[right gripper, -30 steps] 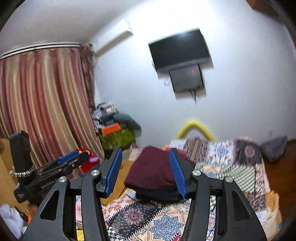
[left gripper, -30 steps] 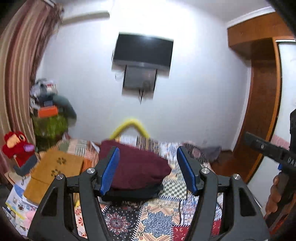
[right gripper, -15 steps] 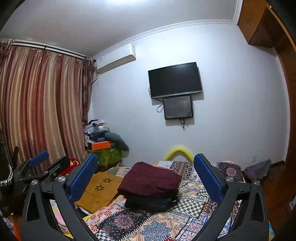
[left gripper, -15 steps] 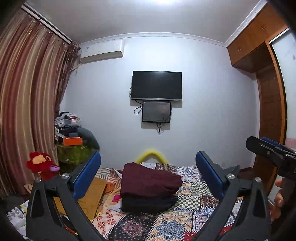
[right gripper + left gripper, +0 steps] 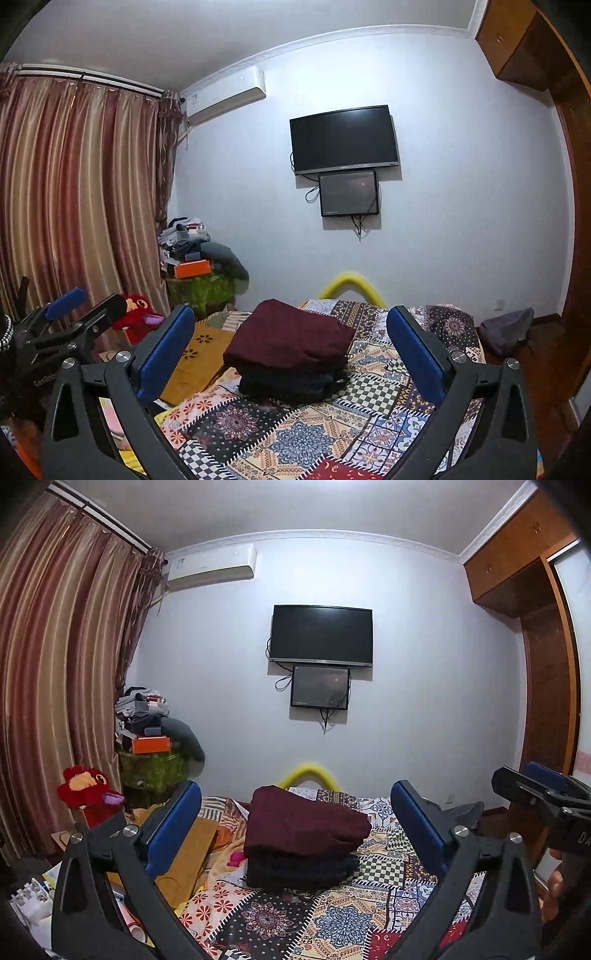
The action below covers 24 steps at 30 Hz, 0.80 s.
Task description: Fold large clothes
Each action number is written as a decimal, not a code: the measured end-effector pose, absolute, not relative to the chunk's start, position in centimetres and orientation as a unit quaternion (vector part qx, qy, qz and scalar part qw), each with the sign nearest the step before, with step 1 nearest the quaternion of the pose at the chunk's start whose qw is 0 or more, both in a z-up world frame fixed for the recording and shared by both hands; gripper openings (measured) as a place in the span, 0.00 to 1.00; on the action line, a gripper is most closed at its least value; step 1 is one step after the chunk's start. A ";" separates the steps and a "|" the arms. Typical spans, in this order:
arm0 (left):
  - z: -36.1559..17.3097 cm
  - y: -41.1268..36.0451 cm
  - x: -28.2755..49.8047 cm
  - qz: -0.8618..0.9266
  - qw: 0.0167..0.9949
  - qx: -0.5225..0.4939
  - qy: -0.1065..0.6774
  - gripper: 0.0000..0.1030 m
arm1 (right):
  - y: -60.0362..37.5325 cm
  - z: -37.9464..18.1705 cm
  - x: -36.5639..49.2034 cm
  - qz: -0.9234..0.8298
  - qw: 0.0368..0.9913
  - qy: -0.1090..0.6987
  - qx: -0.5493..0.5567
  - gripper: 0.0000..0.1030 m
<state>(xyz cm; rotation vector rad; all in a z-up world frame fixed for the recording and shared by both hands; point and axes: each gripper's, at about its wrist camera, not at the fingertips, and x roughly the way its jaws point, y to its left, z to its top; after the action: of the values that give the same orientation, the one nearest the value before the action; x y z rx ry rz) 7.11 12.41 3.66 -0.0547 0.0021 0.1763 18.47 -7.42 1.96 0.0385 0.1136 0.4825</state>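
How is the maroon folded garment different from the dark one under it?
The maroon garment lies on top; the dark garment lies beneath it, on the quilt. The maroon one shows its whole top face, the dark one only its edge. Both are folded and stacked.

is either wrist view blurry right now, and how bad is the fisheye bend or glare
Left wrist view: sharp, the folded maroon garment crisp; strong fisheye bend bows the curtain and wardrobe; dark corners, no glare on the tv. Right wrist view: equally sharp, same bowing, ceiling brightest near the top edge.
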 end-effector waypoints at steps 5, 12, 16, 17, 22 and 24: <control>3.4 12.1 7.1 0.087 0.996 -0.028 0.004 1.00 | -7.7 1.5 18.1 0.242 0.968 0.065 0.021 1.00; 3.4 11.7 7.4 0.086 0.996 -0.023 0.008 1.00 | -7.8 1.3 17.9 0.240 0.968 0.074 0.021 1.00; 3.4 11.5 7.5 0.084 0.996 -0.023 0.011 1.00 | -8.0 1.4 17.8 0.239 0.968 0.076 0.023 1.00; 3.3 11.5 7.5 0.083 0.996 -0.024 0.012 1.00 | -8.0 1.5 17.7 0.238 0.968 0.076 0.022 1.00; 3.4 11.4 7.7 0.082 0.996 -0.023 0.015 1.00 | -7.9 1.8 17.7 0.237 0.968 0.077 0.019 1.00; 3.4 11.3 7.8 0.081 0.996 -0.022 0.016 1.00 | -7.9 1.7 17.7 0.237 0.968 0.079 0.018 1.00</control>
<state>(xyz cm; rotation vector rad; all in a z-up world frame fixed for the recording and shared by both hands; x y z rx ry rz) 7.77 11.34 3.39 -0.0435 0.0313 0.1624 17.68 -7.89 1.72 0.0371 0.1591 0.4782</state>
